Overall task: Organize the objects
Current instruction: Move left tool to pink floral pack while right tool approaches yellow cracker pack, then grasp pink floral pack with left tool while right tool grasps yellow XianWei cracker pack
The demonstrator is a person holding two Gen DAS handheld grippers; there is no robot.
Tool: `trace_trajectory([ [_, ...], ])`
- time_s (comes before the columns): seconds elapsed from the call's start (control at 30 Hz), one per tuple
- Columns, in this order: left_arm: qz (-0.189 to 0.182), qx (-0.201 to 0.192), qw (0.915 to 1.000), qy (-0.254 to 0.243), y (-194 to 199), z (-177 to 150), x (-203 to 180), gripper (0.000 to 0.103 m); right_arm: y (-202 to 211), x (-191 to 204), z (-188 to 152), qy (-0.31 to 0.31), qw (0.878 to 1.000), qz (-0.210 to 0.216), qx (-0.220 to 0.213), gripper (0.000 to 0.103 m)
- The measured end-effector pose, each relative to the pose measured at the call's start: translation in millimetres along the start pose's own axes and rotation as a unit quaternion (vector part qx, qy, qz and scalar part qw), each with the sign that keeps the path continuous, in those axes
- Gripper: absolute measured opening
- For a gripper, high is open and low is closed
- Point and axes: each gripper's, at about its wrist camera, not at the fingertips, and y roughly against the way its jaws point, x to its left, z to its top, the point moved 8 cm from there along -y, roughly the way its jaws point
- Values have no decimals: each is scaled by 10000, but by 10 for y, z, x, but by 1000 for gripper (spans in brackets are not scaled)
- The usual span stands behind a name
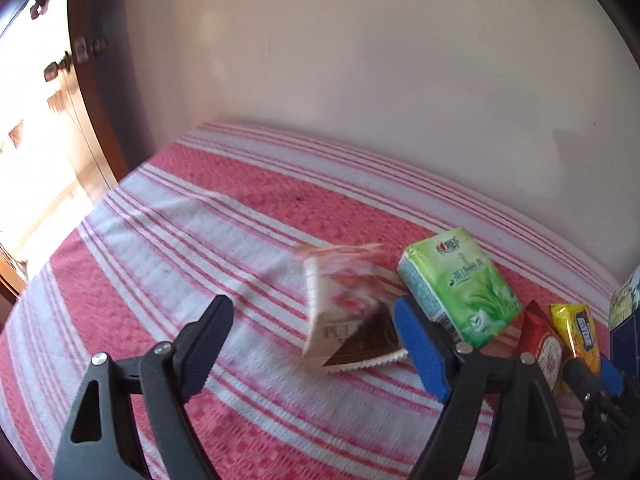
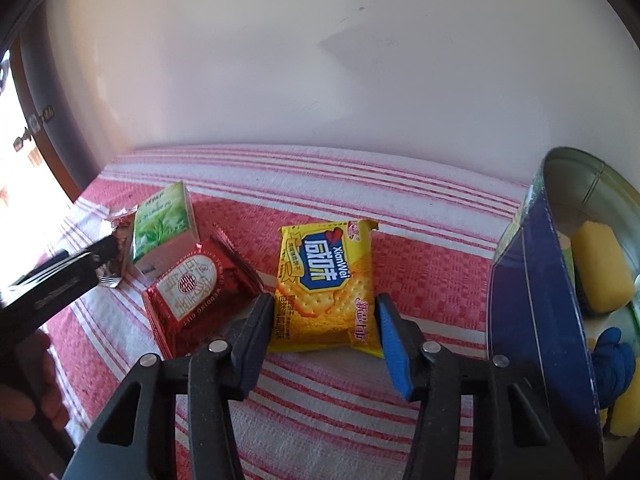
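Your tabletop (image 2: 320, 400), under its red-and-white striped cloth (image 1: 200, 240), runs up to a plain pale wall (image 1: 360, 60). At the far right of your right wrist view stands a blue tin (image 2: 536, 300), open toward the camera, with yellow packets (image 2: 600, 268) and something blue inside. Left of it, a green tea carton (image 2: 164, 224) lies beside a red foil packet (image 2: 200, 300), the two touching. The yellow cracker packet (image 2: 326, 284) lies flat on the cloth between the pads of your right hand-held gripper (image 2: 326, 320); the pads stand right at the packet's two edges, but you cannot tell whether they press on it. Your left hand-held gripper (image 1: 312, 340) stands wide apart and holds nothing; just ahead of it, beside the green carton, a cream-and-brown sachet (image 1: 344, 320) shows blurred and tilted against the cloth, free of both pads.
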Motion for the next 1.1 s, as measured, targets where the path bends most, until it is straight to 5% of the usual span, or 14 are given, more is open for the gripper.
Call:
trace_trajectory([
  [0.17,-64,261,9995,-169,-117,-20,-66,83,44,57,101,-78,9996,145,-236,52],
  [0.27,-18,198,9998,-85,-90,-19,-27,66,93,69,113,-95,9990,195,-380,51],
  [0.33,29,135,9999,-27,-65,-9,41,42,123,64,142,-143,9983,256,-507,51],
  [0.53,-122,59,9999,76,2,-34,69,38,292,18,200,-321,9940,573,-872,49],
  [0.63,-54,-361,9990,269,122,22,167,38,407,-46,228,-433,9907,676,-1098,48],
  [0.67,-16,-522,9983,265,195,31,171,38,427,-57,237,-421,9902,692,-1134,45],
  [0.7,67,-688,9974,210,276,32,160,38,423,-25,246,-399,9899,696,-1167,26],
  [0.73,172,-841,9962,117,326,45,150,38,430,-9,244,-348,9902,688,-1167,17],
  [0.9,155,-1004,9946,-210,446,-6,-48,38,477,-29,232,-323,9901,619,-1222,15],
  [0.93,147,-988,9948,-219,460,-14,-69,38,484,-28,228,-263,9906,592,-1202,17],
  [1.03,141,-871,9960,-142,428,-22,-24,38,421,-26,211,-147,9937,351,-1052,61],
  [1.1,106,-710,9974,-5,387,-40,35,38,360,2,192,17,9959,322,-850,69],
])
